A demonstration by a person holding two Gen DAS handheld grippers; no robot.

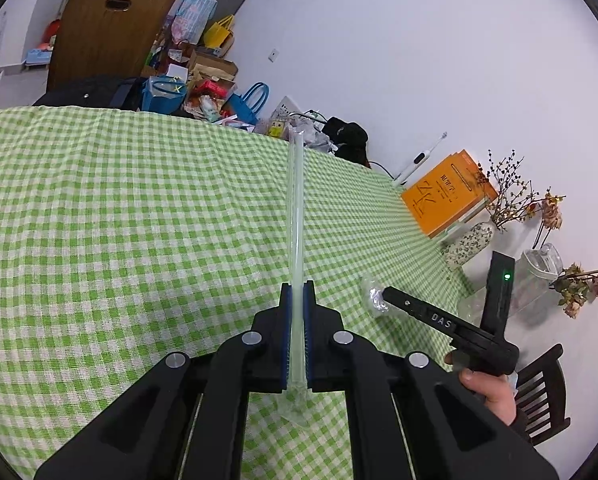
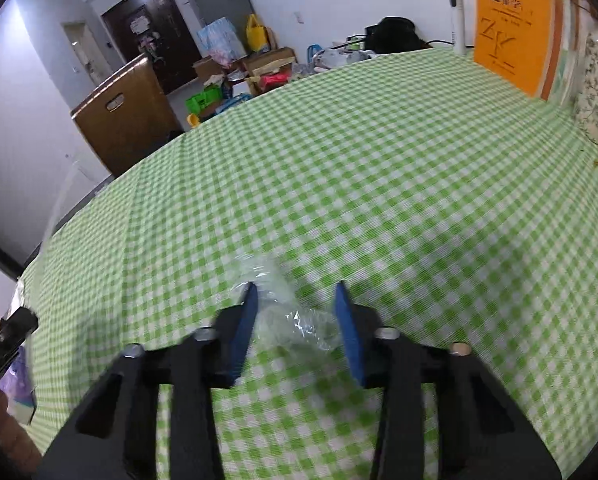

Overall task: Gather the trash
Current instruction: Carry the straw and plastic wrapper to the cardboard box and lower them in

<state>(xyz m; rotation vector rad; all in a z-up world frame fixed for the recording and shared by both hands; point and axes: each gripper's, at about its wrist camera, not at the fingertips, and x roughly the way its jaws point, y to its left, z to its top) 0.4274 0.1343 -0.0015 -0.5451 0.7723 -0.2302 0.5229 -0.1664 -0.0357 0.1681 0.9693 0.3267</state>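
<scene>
My left gripper [image 1: 297,286] is shut on a long clear plastic straw wrapper [image 1: 296,208], which sticks up and away from the jaws over the green checked tablecloth [image 1: 139,200]. A crumpled piece of clear plastic [image 2: 287,320] lies on the cloth between the blue pads of my right gripper [image 2: 297,288]. Those jaws stand apart around it, and the left pad sits at the plastic's edge. In the left wrist view, the right gripper [image 1: 385,292] points at the same crumpled plastic [image 1: 373,298], held by a person's hand [image 1: 491,392].
Along the wall side of the table stand an orange book [image 1: 443,196], a floral vase [image 1: 469,244], a clear jar with dried flowers [image 1: 539,272], an electric toothbrush [image 1: 419,158] and a black bundle [image 1: 349,138]. A dark chair [image 1: 543,392] is at the table's right. Bags and boxes crowd the floor beyond.
</scene>
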